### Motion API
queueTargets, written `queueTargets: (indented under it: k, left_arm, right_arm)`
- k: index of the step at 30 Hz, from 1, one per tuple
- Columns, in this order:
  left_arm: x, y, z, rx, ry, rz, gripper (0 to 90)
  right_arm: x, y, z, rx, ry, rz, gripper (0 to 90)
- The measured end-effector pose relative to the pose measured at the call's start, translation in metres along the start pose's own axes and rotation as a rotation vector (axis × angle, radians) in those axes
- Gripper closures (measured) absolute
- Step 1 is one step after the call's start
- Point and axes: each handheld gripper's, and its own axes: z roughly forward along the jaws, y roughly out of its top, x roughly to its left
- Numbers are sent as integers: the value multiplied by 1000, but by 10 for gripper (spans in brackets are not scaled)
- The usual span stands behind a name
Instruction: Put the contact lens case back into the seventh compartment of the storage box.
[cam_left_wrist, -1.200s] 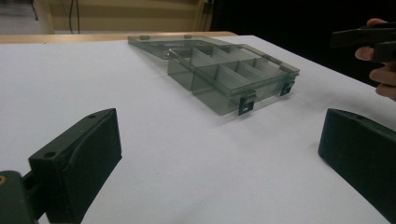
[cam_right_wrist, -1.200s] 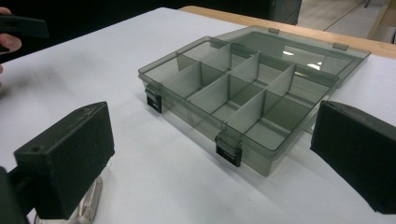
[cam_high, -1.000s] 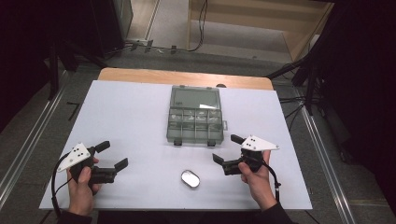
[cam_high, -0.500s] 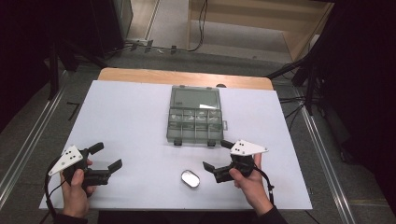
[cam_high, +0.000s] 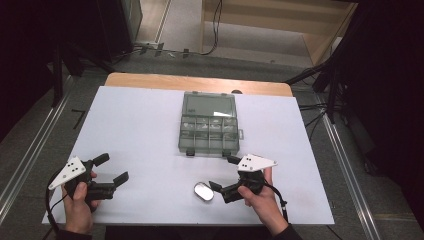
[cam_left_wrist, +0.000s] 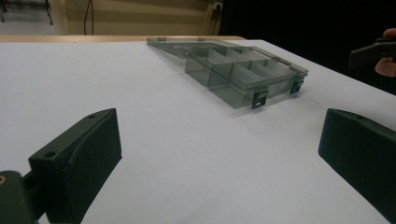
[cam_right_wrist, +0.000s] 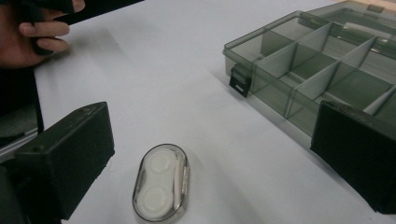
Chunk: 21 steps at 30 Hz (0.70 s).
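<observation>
Lens case (cam_right_wrist: 161, 189) flat, long axis toward cam; right hand-held gripper (cam_right_wrist: 210, 163) spread wide, nr it.

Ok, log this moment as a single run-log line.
right hand-held gripper: open, jaws straddling oval case, no contact | left hand-held gripper: open, idle | compartment box: lid open | white table

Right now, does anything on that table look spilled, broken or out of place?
Nothing stands out. The organizer box sits square on the table with its lid open flat behind it. The small oval case lies intact in front of the open right gripper. No spills.
</observation>
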Motion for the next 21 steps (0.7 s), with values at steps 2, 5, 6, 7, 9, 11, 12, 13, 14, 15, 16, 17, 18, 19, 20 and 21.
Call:
queueTargets:
  k: [2,5,6,7,9,11,12,13,14,15,16,17,18,19,20,21]
  left_arm:
    - [1,-1,0,3,2,0,0]
    - [1,-1,0,1,3,-3,0]
    - [1,-1,-1,0,5,-6,0]
    - [1,-1,-1,2,5,-3,0]
    - [1,-1,-1,1,5,-1,0]
    - [2,-1,-1,3,6,0,0]
    - [2,-1,0,3,6,0,0]
    - [2,-1,0,3,6,0,0]
    - [2,-2,-1,5,7,-1,0]
    - [2,-2,-1,5,6,-1,0]
    - [2,-2,-1,5,6,-1,0]
    - [3,-2,0,4,5,-2,0]
    - [3,-2,0,4,5,-2,0]
    - [3,-2,0,4,5,-2,0]
    - [3,-2,0,4,4,-2,0]
    - [3,-2,0,4,4,-2,0]
  right_arm:
    - [2,0,1,7,15,-5,0]
    - [7,1,4,32,33,-6,0]
    - [8,1,5,41,31,-3,0]
    - [9,1,6,55,34,-2,0]
    - [12,1,8,71,49,-9,0]
    - [15,1,10,84,66,-16,0]
    - [16,1,11,90,71,-18,0]
    - [16,1,11,90,71,-18,0]
    - [18,1,13,104,81,-21,0]
    - [19,1,15,110,91,-23,0]
    - [19,1,15,110,91,-23,0]
    - [20,0,17,118,103,-28,0]
    - [21,-1,18,127,106,-24,0]
    - [21,-1,18,127,106,-24,0]
    - [21,-2,19,130,122,-19,0]
    - [21,-2,19,130,122,-19,0]
